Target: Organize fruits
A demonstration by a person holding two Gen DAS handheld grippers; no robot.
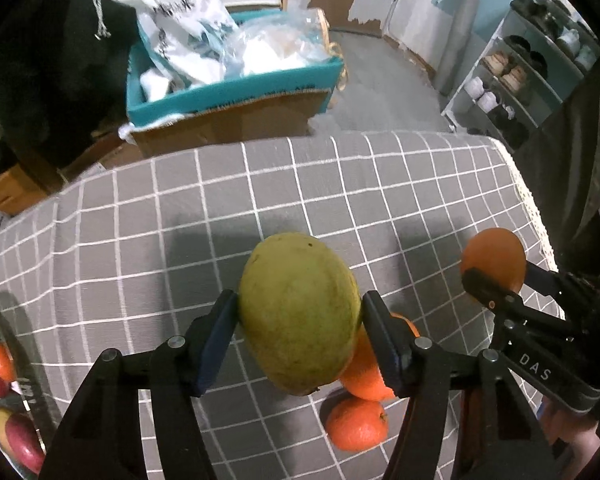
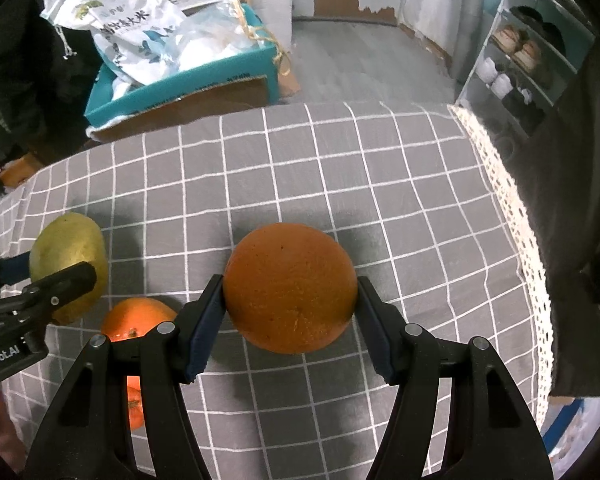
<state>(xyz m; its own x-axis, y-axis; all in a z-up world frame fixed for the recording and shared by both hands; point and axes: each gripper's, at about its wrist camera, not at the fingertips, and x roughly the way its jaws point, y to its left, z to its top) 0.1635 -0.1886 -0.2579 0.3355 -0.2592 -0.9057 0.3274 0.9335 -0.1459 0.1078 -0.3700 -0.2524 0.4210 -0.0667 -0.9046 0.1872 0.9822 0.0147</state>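
My left gripper [image 1: 298, 316] is shut on a yellow-green mango [image 1: 300, 312] and holds it above the grey checked tablecloth [image 1: 180, 216]. My right gripper [image 2: 290, 292] is shut on a large orange [image 2: 290, 286], also held above the cloth. The orange also shows in the left wrist view [image 1: 494, 256], to the right of the mango. The mango also shows in the right wrist view [image 2: 70, 260], to the left. Two small oranges lie on the cloth below the mango, one [image 1: 358, 424] nearer and one [image 1: 366, 372] partly hidden by it.
A clear container [image 1: 4, 380] with red apples and an orange sits at the table's left edge. Beyond the far edge stand a teal cardboard box [image 1: 228, 96] with plastic bags and a shoe rack [image 1: 512, 76]. A lace trim [image 2: 512, 216] marks the right edge.
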